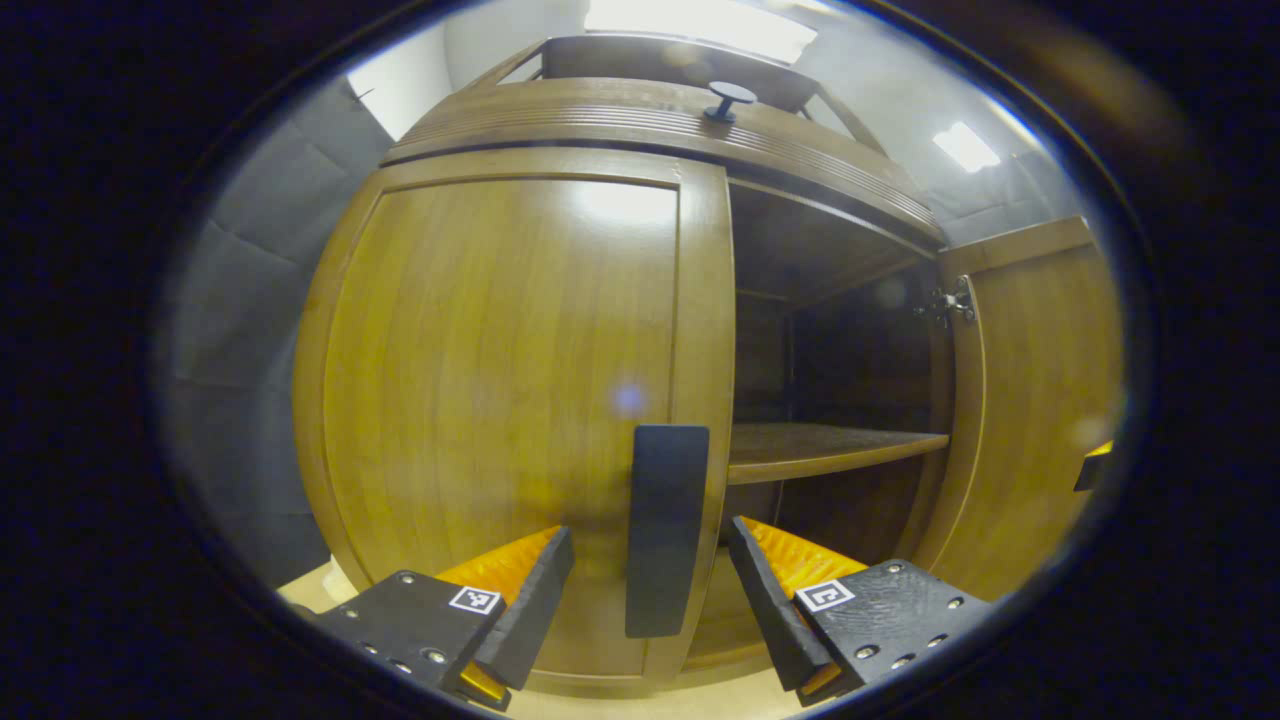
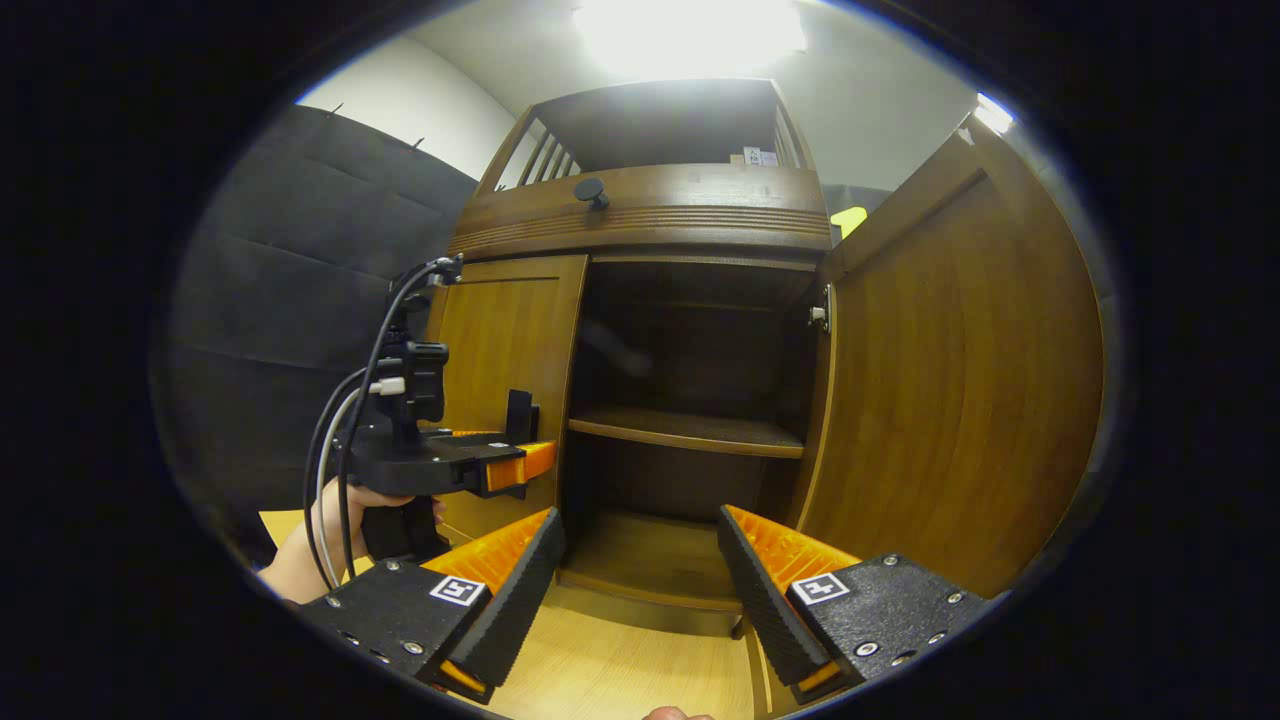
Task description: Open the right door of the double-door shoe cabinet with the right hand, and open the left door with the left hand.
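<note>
Shoe cabinet of brown varnished wood with two doors (image 2: 650, 215) stands on a pale wooden floor (image 2: 620, 670) against a dark padded wall (image 2: 270, 300). Its right door (image 2: 960, 380) hangs swung wide open, showing a dim interior with one wooden shelf (image 2: 690, 430); the back of the interior is too dark to make out. Its left door (image 1: 500, 400) is closed, flush with the cabinet front.

In the left gripper view, the left gripper (image 1: 650, 590) has its black-and-orange fingers (image 1: 525, 590) spread apart on either side of the left door's flat black handle (image 1: 665, 525), which sits at the door's inner edge. Neither finger touches the handle. The right door's outer edge is cut off at the side of this view, and a small black-and-orange part at that edge is too cropped to identify.

In the right gripper view, the right gripper (image 2: 640, 590) hovers before the open compartment, fingers apart and holding nothing. Farther off, the left gripper appears near the left door's handle, held by a hand (image 2: 350, 510) with cables looping above it. A round black knob (image 2: 590, 190) sits on the cabinet's top band.
</note>
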`<state>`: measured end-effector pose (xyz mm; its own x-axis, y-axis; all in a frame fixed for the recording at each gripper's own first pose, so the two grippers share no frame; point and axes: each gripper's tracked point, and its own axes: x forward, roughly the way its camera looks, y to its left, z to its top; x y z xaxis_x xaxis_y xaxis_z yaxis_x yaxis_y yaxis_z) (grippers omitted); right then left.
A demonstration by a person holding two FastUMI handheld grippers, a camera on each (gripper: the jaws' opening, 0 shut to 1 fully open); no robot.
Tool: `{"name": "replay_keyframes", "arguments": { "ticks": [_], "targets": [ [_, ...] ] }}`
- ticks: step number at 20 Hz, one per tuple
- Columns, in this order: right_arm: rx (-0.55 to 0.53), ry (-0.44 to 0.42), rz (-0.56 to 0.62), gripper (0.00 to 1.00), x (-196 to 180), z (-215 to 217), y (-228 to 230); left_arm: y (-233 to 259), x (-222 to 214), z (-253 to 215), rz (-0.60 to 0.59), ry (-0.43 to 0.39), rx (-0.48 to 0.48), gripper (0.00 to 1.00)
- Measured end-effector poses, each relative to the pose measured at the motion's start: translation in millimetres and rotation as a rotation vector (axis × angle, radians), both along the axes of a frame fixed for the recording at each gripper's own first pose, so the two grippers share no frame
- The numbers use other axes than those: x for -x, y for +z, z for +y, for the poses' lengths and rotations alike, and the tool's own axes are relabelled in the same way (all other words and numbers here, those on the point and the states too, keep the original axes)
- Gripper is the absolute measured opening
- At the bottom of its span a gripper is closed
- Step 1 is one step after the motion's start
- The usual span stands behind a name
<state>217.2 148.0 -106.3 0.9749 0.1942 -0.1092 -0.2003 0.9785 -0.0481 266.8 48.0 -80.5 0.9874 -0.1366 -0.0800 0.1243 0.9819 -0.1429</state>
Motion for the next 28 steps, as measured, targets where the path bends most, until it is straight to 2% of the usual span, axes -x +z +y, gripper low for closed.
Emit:
{"name": "replay_keyframes", "arguments": {
  "ticks": [1,2,4,7,12,13,15,16,17,18,19,20,22,23,24,28],
  "targets": [
    [-0.006,0.01,0.011,0.95,-0.4,-0.3,-0.9,-3.0,-1.1,7.0,0.003,0.039,-0.029,0.96],
    [-0.014,0.018,0.021,0.95,-2.1,-0.4,-1.6,-6.7,-0.1,11.0,0.023,0.053,-0.046,0.85],
    [-0.028,0.025,0.03,0.95,-4.2,-3.7,-4.7,-2.2,2.3,5.6,0.014,0.026,-0.032,0.63],
    [-0.042,0.02,0.031,0.95,-3.6,-3.9,-8.1,-5.7,-2.6,4.0,0.01,0.026,-0.039,0.39],
    [-0.076,0.019,0.024,0.95,-2.0,-8.1,-5.0,-8.2,3.1,0.8,0.035,-0.001,-0.047,0.24],
    [-0.074,0.019,0.019,0.95,-1.8,-7.2,-4.1,-9.9,4.0,2.2,0.04,-0.001,-0.047,0.31],
    [-0.072,0.025,0.015,0.95,0.0,-4.9,-1.8,-5.8,6.5,1.9,0.033,0.0,-0.044,0.17],
    [-0.07,0.034,0.016,0.95,0.6,-4.5,-1.6,-5.3,8.0,3.4,0.029,-0.006,-0.046,0.17],
    [-0.067,0.041,0.015,0.95,1.2,-4.5,-1.0,-5.0,10.4,3.7,0.028,-0.015,-0.041,0.22],
    [-0.065,0.043,0.014,0.95,1.4,-4.6,-0.2,-2.6,12.8,3.8,0.023,-0.023,-0.029,0.22],
    [-0.064,0.047,0.013,0.95,4.2,-3.2,0.6,1.5,14.7,3.9,0.021,-0.026,-0.014,0.17],
    [-0.067,0.053,0.012,0.95,7.1,-1.2,2.1,4.9,15.6,4.6,0.017,-0.021,0.004,0.22],
    [-0.085,0.066,0.008,0.95,21.8,8.8,0.6,13.1,13.4,6.0,0.01,-0.014,0.003,0.22],
    [-0.097,0.07,0.005,0.95,28.3,10.9,-1.9,13.7,14.5,8.9,0.009,-0.011,-0.001,0.17],
    [-0.105,0.072,0.006,0.95,32.2,9.7,-4.1,15.6,14.7,11.2,0.007,-0.01,-0.002,0.22],
    [-0.109,0.059,0.011,0.95,39.0,7.7,-5.9,21.2,16.5,13.3,0.007,-0.001,0.005,0.22]
  ]
}}
